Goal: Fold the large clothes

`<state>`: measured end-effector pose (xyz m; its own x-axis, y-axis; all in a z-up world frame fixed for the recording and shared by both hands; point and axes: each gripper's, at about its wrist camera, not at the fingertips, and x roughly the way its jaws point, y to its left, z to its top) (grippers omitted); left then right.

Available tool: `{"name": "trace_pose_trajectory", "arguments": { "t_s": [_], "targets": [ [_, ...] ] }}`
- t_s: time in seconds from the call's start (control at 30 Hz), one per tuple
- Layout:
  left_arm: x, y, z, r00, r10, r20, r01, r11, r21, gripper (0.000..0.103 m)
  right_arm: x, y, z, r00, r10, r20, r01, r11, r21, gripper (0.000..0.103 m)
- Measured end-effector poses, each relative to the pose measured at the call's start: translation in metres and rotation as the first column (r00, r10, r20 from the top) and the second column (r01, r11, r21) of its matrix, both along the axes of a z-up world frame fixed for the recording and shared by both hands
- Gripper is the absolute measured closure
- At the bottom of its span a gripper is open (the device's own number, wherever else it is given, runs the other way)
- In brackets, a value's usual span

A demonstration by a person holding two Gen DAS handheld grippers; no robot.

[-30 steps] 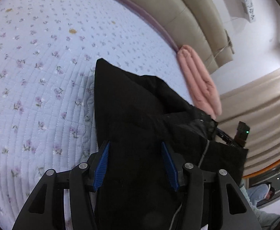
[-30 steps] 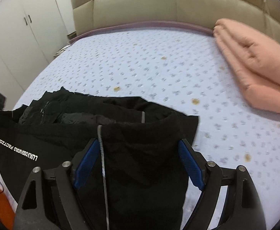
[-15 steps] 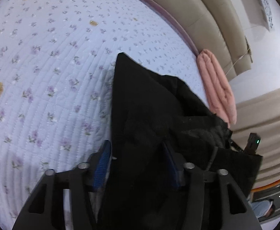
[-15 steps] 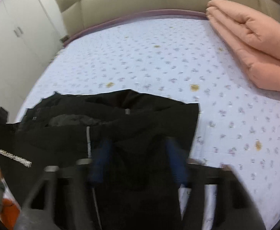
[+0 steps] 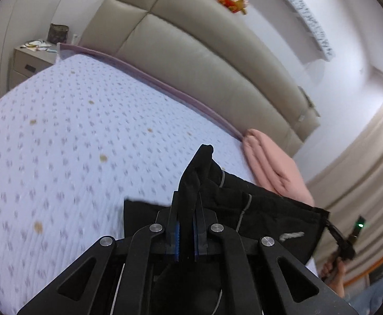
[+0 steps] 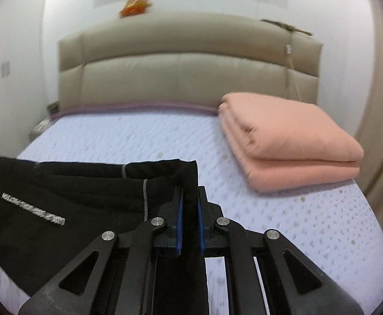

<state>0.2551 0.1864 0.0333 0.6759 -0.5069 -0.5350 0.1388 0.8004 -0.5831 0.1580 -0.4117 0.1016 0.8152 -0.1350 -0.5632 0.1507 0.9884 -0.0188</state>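
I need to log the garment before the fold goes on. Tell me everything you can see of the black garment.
The black garment is a dark, matte fabric piece with a line of small white lettering on one panel and thin grey cords running down it. It is lifted and stretched between the left gripper and the right gripper, whose jaws have just been closing and now pinch its upper edge. Its top edge runs nearly straight between them; the rest hangs over the floral bed cover. Its type cannot be told.

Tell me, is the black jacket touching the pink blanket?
Apart. In the right wrist view, bare bedsheet shows plainly between the jacket edge and the blanket. The right gripper is pinching the jacket's corner.
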Motion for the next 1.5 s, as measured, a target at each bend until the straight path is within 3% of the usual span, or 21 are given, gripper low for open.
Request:
{"name": "trace_pose_trajectory", "arguments": {
  "t_s": [0.13,0.3,0.4,0.5,0.6,0.7,0.83,1.0,1.17,1.33,1.43,1.5],
  "targets": [
    [0.063,-0.023,-0.023,0.997,0.031,-0.066,-0.022,0.992,0.122,0.096,0.063,0.006,-0.027,0.996,-0.050,-0.079,0.048,0.998,-0.035,0.093],
    [0.112,-0.038,-0.094,0.976,0.083,-0.203,-0.035,0.973,0.229,0.096,0.132,0.000,-0.109,0.957,-0.125,-0.263,0.119,0.992,-0.039,0.093],
    [0.130,-0.043,-0.144,0.938,0.074,-0.340,0.013,0.968,0.249,0.095,0.159,-0.004,-0.177,0.897,-0.093,-0.432,0.109,0.994,0.011,0.093],
    [0.140,-0.050,-0.175,0.909,0.052,-0.413,0.052,0.970,0.238,0.092,0.161,0.006,-0.207,0.871,-0.075,-0.485,0.074,0.997,-0.021,0.093],
    [0.147,-0.054,-0.179,0.906,0.048,-0.420,0.070,0.962,0.263,0.087,0.162,0.007,-0.210,0.867,-0.082,-0.491,0.071,0.997,-0.042,0.090],
    [0.144,-0.049,-0.173,0.906,0.000,-0.422,0.111,0.964,0.240,0.085,0.161,0.003,-0.205,0.870,-0.059,-0.489,0.064,0.998,-0.007,0.087],
    [0.132,-0.030,-0.136,0.900,-0.035,-0.434,0.154,0.958,0.243,0.084,0.136,-0.015,-0.174,0.878,-0.021,-0.479,0.088,0.989,0.119,0.064],
    [0.081,0.022,-0.063,0.957,0.034,-0.287,0.039,0.968,0.247,0.083,0.073,-0.022,-0.104,0.936,-0.015,-0.351,0.082,0.981,0.176,0.053],
    [0.000,-0.003,-0.023,0.982,0.054,-0.182,-0.001,0.960,0.279,0.082,0.011,0.019,-0.055,0.965,0.074,-0.253,-0.004,0.964,0.266,0.052],
    [-0.053,-0.087,-0.040,0.986,-0.084,-0.141,0.121,0.953,0.279,0.082,-0.008,0.081,-0.044,0.959,0.156,-0.238,-0.084,0.954,0.289,0.052],
    [-0.066,-0.129,-0.069,0.973,-0.148,-0.177,0.202,0.916,0.345,0.082,-0.002,0.116,-0.068,0.932,0.193,-0.308,-0.114,0.960,0.255,0.052],
    [-0.066,-0.148,-0.095,0.956,-0.177,-0.236,0.261,0.879,0.399,0.082,0.003,0.133,-0.094,0.905,0.213,-0.369,-0.130,0.963,0.237,0.052]
  ]
}}
